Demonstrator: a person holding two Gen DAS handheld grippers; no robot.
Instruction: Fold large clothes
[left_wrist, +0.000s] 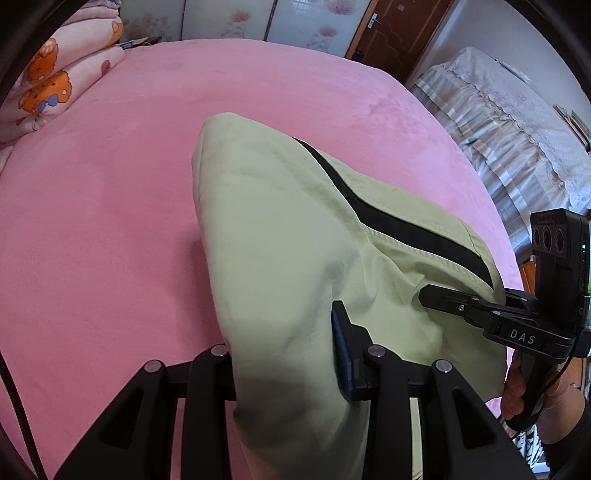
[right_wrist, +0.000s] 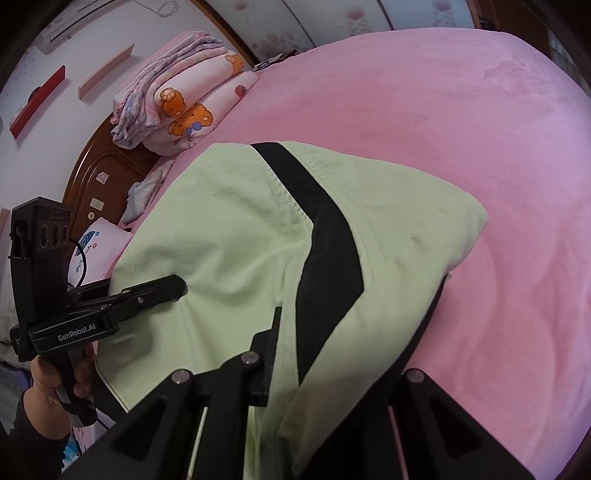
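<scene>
A pale green garment (left_wrist: 280, 236) with a curved black stripe (left_wrist: 388, 218) is held up over a bed covered by a pink sheet (left_wrist: 110, 221), its far folded end drooping toward the middle of the bed while the near part is lifted by both grippers. The left gripper (left_wrist: 284, 354) is seen pinching the cloth: its fingers are partly closed with a thick bunch of fabric pressed between the pads and draped over them. The right gripper (right_wrist: 354, 354) is clamped nearly shut on the garment's near edge beside the black stripe, with fabric hanging over both of its fingers. In the left wrist view the right gripper is shown from the side, its tip pressed into the cloth, with a hand (left_wrist: 524, 387) wrapped around its handle; in the right wrist view the left gripper is seen likewise, held by the other hand (right_wrist: 55, 376). A stack of folded quilts (right_wrist: 184, 110) printed with orange cartoon bears is piled at the far left corner of the bed, near a dark wooden headboard (right_wrist: 107, 170). Another covered bed (left_wrist: 498, 129) stands beyond the right edge.
</scene>
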